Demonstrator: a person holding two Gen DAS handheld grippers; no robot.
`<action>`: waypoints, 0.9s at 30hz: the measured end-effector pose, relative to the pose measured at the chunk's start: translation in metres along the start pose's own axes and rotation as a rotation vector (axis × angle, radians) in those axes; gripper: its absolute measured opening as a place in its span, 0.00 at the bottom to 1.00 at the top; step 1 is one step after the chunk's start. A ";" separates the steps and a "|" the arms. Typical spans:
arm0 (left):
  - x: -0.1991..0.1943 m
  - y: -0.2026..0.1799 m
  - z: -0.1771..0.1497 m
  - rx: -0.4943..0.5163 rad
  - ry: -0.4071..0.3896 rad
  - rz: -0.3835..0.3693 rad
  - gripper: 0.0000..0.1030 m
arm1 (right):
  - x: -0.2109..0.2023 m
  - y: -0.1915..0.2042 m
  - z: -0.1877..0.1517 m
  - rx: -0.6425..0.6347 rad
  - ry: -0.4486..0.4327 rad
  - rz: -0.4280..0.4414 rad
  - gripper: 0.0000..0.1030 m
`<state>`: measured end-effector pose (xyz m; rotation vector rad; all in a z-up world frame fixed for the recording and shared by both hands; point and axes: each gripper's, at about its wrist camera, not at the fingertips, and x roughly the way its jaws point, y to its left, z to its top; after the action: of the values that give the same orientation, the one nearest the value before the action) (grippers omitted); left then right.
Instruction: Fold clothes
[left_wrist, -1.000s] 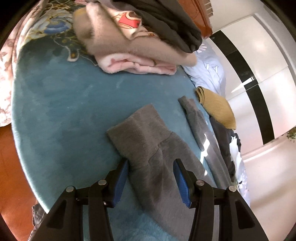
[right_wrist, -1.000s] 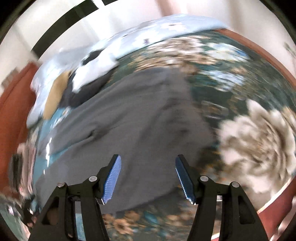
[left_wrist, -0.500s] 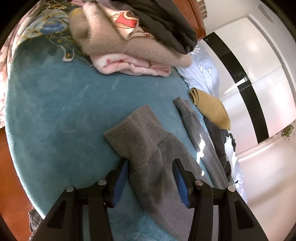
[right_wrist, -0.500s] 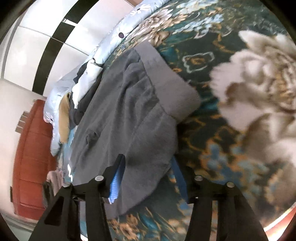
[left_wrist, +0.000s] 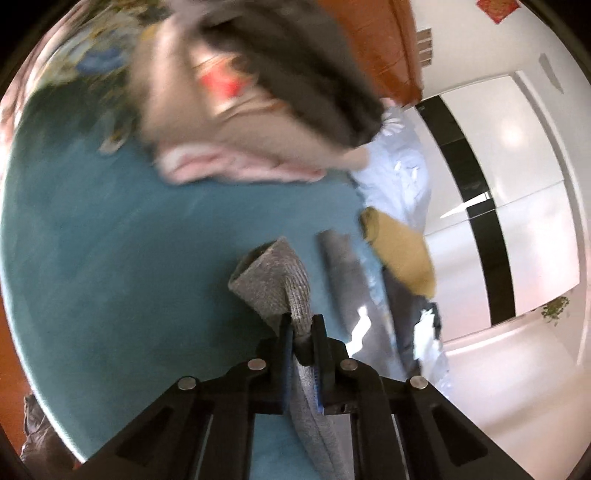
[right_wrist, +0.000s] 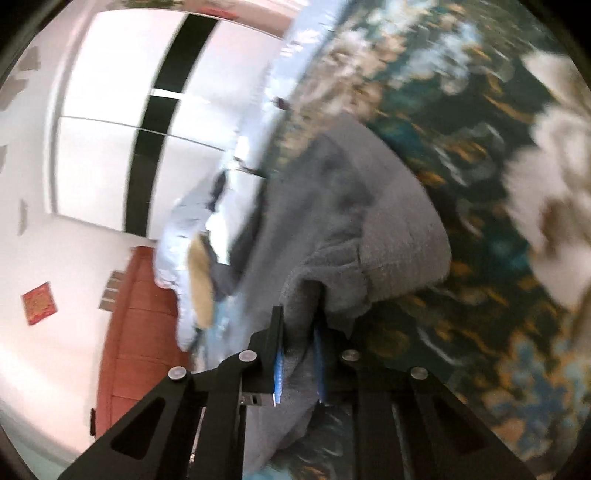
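Observation:
A grey knit garment (left_wrist: 277, 280) lies on a teal blanket (left_wrist: 110, 258). My left gripper (left_wrist: 302, 332) is shut on its ribbed cuff end, which stands up bunched between the jaws; a second grey leg or sleeve (left_wrist: 343, 273) lies to the right. In the right wrist view my right gripper (right_wrist: 299, 332) is shut on the garment's other end (right_wrist: 351, 229), near its wide ribbed band, lifted off the floral bedcover (right_wrist: 480, 258).
A blurred stack of folded clothes (left_wrist: 251, 110), beige, pink and dark grey, sits at the back of the blanket. A mustard garment (left_wrist: 399, 254) and pale blue bedding (left_wrist: 399, 173) lie at right. A red-brown headboard (right_wrist: 136, 317) and white wardrobe doors (right_wrist: 103, 110) stand beyond.
Both grippers have closed on the grey garment, which lay flat between open jaws before. The gripped ends are now bunched and raised, and both views are blurred by motion.

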<state>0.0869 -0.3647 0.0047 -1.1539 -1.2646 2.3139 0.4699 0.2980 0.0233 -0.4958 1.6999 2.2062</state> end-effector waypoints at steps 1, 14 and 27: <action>0.002 -0.013 0.006 0.010 -0.003 -0.007 0.09 | 0.001 0.007 0.006 -0.013 -0.010 0.026 0.13; 0.150 -0.154 0.066 0.179 0.099 0.234 0.09 | 0.074 0.058 0.096 -0.068 -0.085 0.074 0.13; 0.274 -0.134 0.073 0.217 0.258 0.295 0.31 | 0.172 0.044 0.144 -0.032 0.006 -0.089 0.13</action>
<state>-0.1644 -0.1774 -0.0084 -1.5846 -0.7757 2.3282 0.2850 0.4326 0.0178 -0.5753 1.6158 2.1738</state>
